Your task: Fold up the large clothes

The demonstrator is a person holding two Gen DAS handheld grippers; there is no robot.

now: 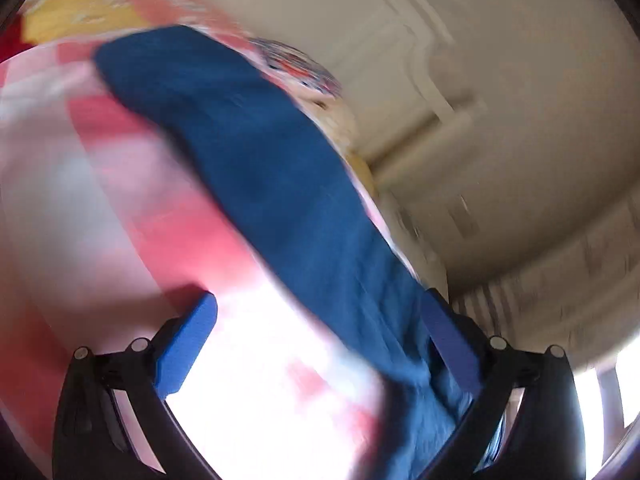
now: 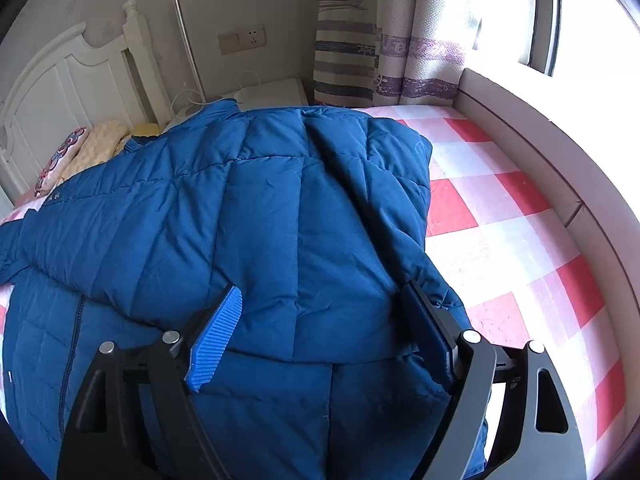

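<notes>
Jacket (image 2: pixel 248 208), blue quilted, lies on checked sheet (image 2: pixel 500 216), one side folded over the body, zip at 8 o'clock in R wrist view. R gripper (image 2: pixel 320 312) jaws wide, over the folded layer near its lower edge; pads not pressing fabric, nothing held. L wrist view is blurred: L gripper (image 1: pixel 320 312) jaws wide too, blue sleeve (image 1: pixel 256 168) runs from 11 to 5 o'clock past the right pad; can't tell if touching. Headboard (image 2: pixel 52 80) at 10 o'clock, curtain (image 2: pixel 384 32) at 1.
</notes>
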